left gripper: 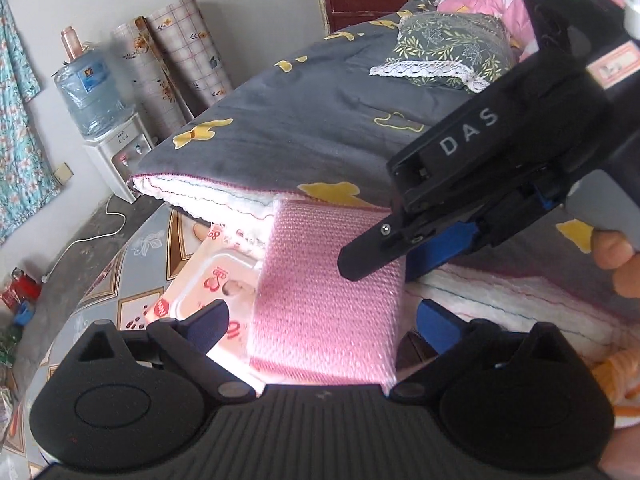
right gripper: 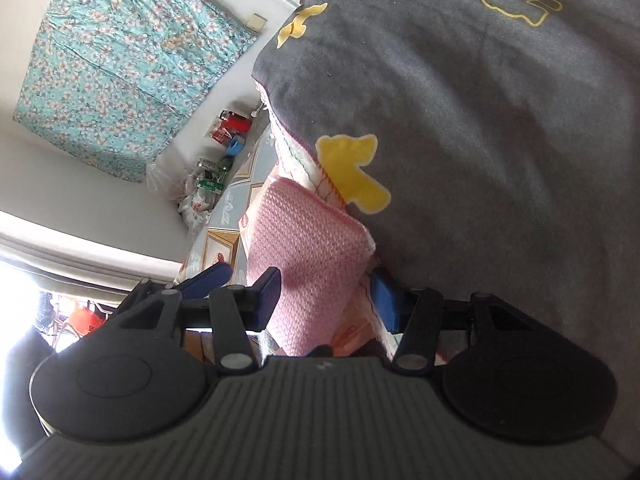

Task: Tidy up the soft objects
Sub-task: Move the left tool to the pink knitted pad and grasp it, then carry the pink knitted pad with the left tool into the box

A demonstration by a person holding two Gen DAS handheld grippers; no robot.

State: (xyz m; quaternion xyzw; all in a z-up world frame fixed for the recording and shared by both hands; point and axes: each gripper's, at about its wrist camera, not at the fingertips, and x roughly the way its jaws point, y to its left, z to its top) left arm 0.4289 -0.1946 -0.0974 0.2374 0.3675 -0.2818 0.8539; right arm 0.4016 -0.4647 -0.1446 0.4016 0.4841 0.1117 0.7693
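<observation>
A folded pink knitted cloth lies on the bed against the edge of a folded grey blanket with yellow shapes. My left gripper is open, its blue-padded fingers on either side of the pink cloth. My right gripper comes in from the right, with one black finger over the cloth's right edge. In the right wrist view the right gripper is open around the pink cloth, beside the grey blanket.
A pack of wet wipes lies under the cloth's left side on the patterned bed sheet. A leaf-print pillow sits at the far end. A water dispenser and rolled mats stand by the wall.
</observation>
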